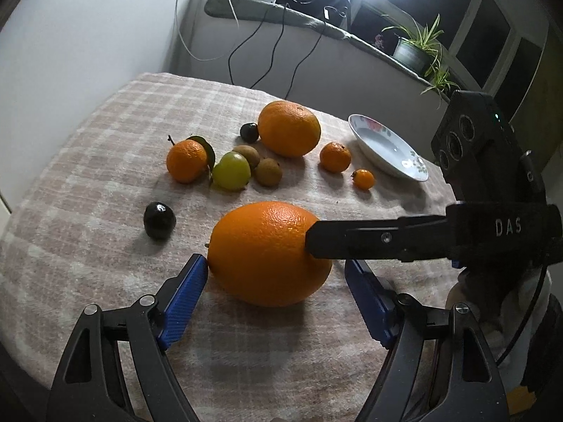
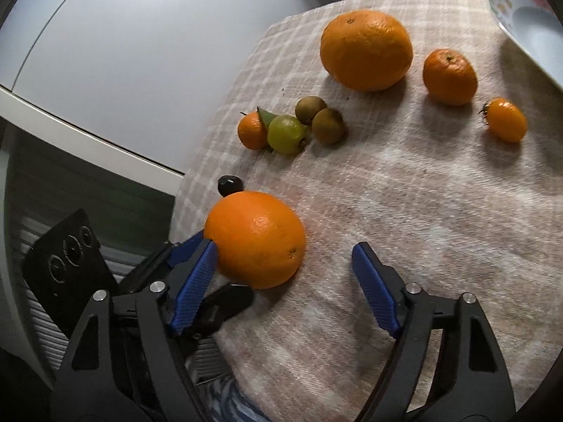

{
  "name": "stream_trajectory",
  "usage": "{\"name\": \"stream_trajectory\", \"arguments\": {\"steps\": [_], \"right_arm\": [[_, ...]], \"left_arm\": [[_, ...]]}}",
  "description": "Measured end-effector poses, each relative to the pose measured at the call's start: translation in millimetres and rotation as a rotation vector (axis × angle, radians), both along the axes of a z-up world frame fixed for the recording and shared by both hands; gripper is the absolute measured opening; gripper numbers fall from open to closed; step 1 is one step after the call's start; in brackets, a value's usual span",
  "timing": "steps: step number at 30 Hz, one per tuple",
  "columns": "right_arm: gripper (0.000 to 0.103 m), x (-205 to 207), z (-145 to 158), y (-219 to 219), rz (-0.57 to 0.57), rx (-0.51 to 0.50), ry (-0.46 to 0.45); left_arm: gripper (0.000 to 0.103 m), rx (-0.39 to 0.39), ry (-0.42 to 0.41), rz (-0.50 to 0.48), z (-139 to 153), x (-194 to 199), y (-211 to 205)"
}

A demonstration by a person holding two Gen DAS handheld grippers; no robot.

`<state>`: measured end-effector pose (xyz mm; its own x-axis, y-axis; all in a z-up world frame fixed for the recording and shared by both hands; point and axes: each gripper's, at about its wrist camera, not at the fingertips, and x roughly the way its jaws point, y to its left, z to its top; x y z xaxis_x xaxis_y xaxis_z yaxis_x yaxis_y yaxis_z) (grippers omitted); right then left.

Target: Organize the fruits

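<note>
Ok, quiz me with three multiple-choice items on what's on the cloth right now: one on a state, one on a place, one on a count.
1. The plate is:
A. empty
B. piled with fruit
C. upside down

2. The near large orange lies:
A. in the plate
B. on the cloth, between the fingers of the left hand-held gripper
C. on the green fruit

3. How many large oranges are on the cloth?
A. one
B. four
C. two

Answers:
1 A: its bare white bowl shows, with nothing in it.
2 B: it sits on the cloth with a blue pad on either side.
3 C: there is the near one and the far large orange; the other orange fruits are much smaller.
</note>
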<state>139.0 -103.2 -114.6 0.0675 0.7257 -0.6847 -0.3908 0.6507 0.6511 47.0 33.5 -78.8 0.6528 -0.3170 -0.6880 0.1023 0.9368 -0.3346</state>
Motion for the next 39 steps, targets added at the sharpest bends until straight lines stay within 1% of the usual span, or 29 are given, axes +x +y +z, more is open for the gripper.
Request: {"name": "stream_trajectory", "arguments": {"steps": [2, 5, 7, 9, 13, 15, 18, 20, 28, 33, 39], "right_arm": [[0.075, 1.7, -0.5, 0.7, 0.008, 0.016, 0.015], [0.068, 2.0, -1.0, 2.4, 0.025, 0.037, 0.029], [0.059, 0.6, 2.0, 3.5, 0.038, 0.046, 0.022], [0.054, -1.0, 5.4, 5.5, 0.049, 0.045, 0.015], [0.054, -1.6, 6.0, 7.2, 0.057, 0.037, 0.014], [0.054, -2.1, 5.6, 11.6, 0.078, 0.032, 0.004], [0.057, -2.2, 2.6, 15.3, 0.097, 0.023, 0.011], [0.057, -2.0, 2.5, 15.1, 0.092, 0.028, 0.006], [0.058, -9.0, 7.6, 23.1, 0.113, -0.004, -0.065], [0.057, -10.1, 12.6, 15.8, 0.094, -0.008, -0.089], [0.057, -4.0, 29.8, -14.0, 0.039, 0.003, -0.135]], "left_arm": [[0.079, -0.007, 0.001, 0.001, 0.0, 1.0, 1.1], [0.079, 0.005, -0.001, -0.001, 0.4, 0.9, -1.3], [0.079, 0.02, -0.003, -0.004, 0.5, 0.9, -3.7], [0.079, 0.037, -0.005, -0.006, 1.1, 1.2, -5.9], [0.079, 0.059, -0.009, -0.012, -0.3, 1.9, -7.6], [0.079, 0.073, -0.008, -0.017, -3.9, 4.1, -7.5], [0.078, 0.046, 0.024, -0.018, -12.7, 8.2, -5.4], [0.078, 0.041, 0.018, -0.008, -12.5, 7.2, -4.6], [0.077, 0.037, 0.009, -0.012, -11.4, 7.4, -6.5], [0.077, 0.035, -0.005, -0.027, -6.2, 11.4, -14.0], [0.077, 0.05, -0.047, -0.084, 10.4, 28.0, -38.5]]}}
